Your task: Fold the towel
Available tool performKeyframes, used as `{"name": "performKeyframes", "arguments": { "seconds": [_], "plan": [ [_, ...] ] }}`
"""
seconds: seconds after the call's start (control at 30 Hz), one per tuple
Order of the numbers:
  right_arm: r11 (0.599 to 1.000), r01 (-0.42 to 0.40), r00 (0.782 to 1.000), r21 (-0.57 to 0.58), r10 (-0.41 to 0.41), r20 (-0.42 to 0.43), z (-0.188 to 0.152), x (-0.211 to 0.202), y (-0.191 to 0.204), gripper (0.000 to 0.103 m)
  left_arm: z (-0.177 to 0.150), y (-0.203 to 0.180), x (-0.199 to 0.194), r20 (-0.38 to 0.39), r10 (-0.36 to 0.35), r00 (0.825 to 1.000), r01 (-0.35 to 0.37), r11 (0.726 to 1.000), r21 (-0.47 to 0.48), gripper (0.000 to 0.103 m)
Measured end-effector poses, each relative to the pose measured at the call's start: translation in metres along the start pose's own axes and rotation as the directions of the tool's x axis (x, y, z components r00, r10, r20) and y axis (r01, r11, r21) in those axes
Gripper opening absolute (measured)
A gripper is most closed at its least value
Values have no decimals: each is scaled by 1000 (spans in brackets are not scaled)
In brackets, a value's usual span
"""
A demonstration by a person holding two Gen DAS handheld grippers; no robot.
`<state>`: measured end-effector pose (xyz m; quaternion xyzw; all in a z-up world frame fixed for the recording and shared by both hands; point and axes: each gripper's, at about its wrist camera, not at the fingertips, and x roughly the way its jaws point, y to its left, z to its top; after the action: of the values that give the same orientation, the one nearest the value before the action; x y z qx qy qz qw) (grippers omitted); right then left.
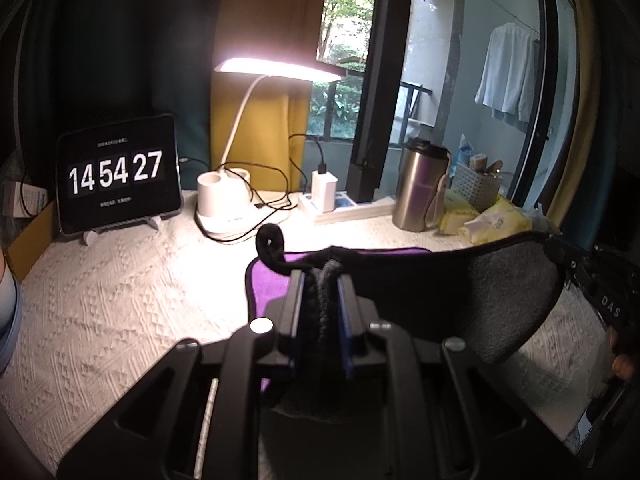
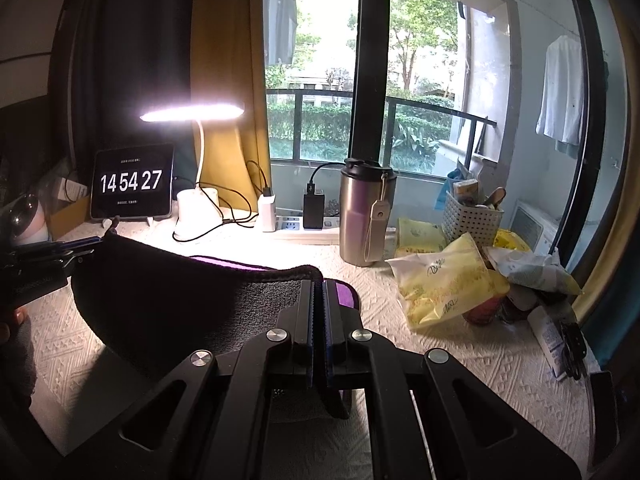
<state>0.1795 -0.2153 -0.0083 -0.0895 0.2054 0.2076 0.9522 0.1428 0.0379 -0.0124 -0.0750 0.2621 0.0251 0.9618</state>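
The towel (image 1: 460,292) is dark grey on one side and purple on the other, with a black hem. It hangs stretched between both grippers above the white quilted table cover (image 1: 120,312). My left gripper (image 1: 323,276) is shut on one corner of it, a hem loop curling up past the fingers. My right gripper (image 2: 319,284) is shut on the other corner of the towel (image 2: 180,304). The right gripper shows at the right edge of the left wrist view (image 1: 568,264). The left gripper shows at the left edge of the right wrist view (image 2: 80,246).
At the back stand a tablet clock (image 1: 118,178), a lit white desk lamp (image 1: 236,204), a power strip with chargers (image 1: 336,200), a steel tumbler (image 1: 422,188), a white basket (image 2: 472,216) and yellow tissue packs (image 2: 444,284). A window lies behind.
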Motion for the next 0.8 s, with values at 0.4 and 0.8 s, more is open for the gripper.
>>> {"name": "performKeyframes", "arguments": {
  "seconds": [0.4,0.8],
  "plan": [
    [1000,-5,1000,1,5,11,11,17,-9,4,14,3,16,12,9,1000,-9,1000,-7,17],
    [1000,4,1000,-4,-4,23,23,37,-15,4,25,5,31,25,15,1000,-15,1000,2,17]
  ]
}}
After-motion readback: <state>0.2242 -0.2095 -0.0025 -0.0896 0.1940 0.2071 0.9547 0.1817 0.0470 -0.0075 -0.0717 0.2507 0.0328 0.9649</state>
